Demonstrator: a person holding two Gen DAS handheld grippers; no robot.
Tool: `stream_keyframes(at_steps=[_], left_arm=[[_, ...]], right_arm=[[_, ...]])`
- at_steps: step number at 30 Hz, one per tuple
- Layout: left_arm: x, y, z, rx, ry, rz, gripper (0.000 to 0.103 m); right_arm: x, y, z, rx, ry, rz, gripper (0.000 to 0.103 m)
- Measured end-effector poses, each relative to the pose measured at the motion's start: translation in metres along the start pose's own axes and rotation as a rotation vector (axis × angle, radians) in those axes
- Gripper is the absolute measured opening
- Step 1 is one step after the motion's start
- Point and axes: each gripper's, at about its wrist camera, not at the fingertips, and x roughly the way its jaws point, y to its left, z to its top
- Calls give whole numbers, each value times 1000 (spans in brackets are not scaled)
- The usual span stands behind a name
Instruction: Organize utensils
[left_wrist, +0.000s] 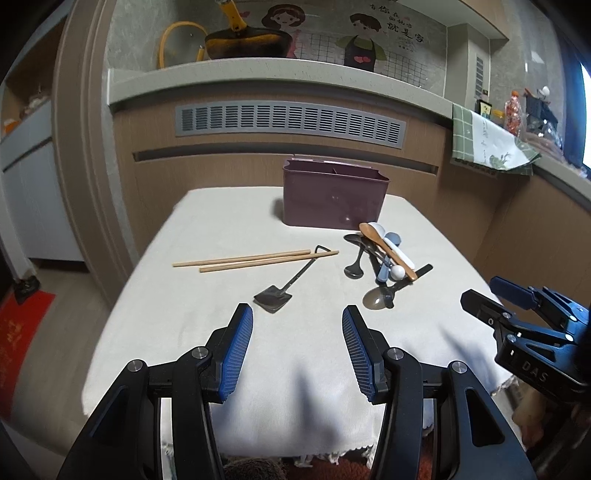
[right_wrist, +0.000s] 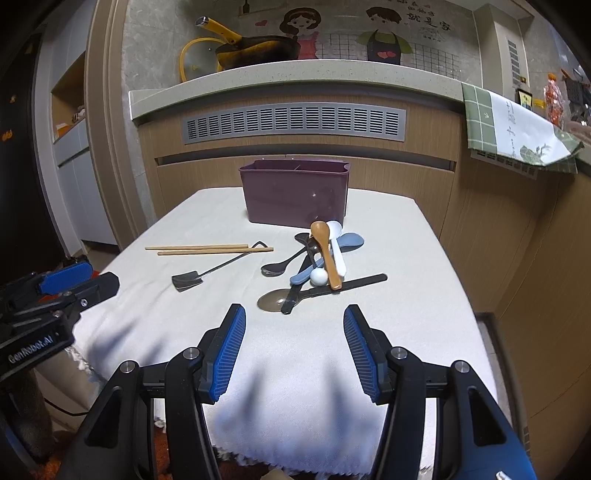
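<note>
A purple utensil bin (left_wrist: 334, 197) (right_wrist: 293, 195) with an inner divider stands at the far side of the table. Two wooden chopsticks (left_wrist: 255, 259) (right_wrist: 208, 249) lie left of centre, crossed by a small shovel-shaped metal spoon (left_wrist: 284, 286) (right_wrist: 195, 278). A heap of spoons (left_wrist: 384, 258) (right_wrist: 321, 262), wooden, white, blue and dark metal, lies right of them. My left gripper (left_wrist: 297, 325) is open above the near table, short of the shovel spoon. My right gripper (right_wrist: 294, 321) is open just short of the spoon heap. Neither holds anything.
A white cloth covers the table (left_wrist: 221, 332) (right_wrist: 406, 332), with its edges close on both sides. Behind stands a wooden counter front with a grey vent (left_wrist: 290, 120). A green checked towel (right_wrist: 517, 129) hangs at the right. A pan (left_wrist: 247, 42) sits on the ledge.
</note>
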Motion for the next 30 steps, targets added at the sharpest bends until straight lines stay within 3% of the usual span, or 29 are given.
stream_keyframes(at_steps=[3,9,16,19,30], left_arm=[[13,17,4,-32,7,-48,51],[63,37,11,-29,139,-85,51],[109,46,10,9,231,-72,51],[126,42,11,81,255,-53,51],[149,34,15,152,301,-41,51]], right_arm=[[8,-2,5,-38,-3,-24,52],[43,-12,17,-50,88,34,52],[79,-19,32,-62,129,28,52],[91,-22,33,-48,156,41,51],[104,-28,27,-38,187,28,51]])
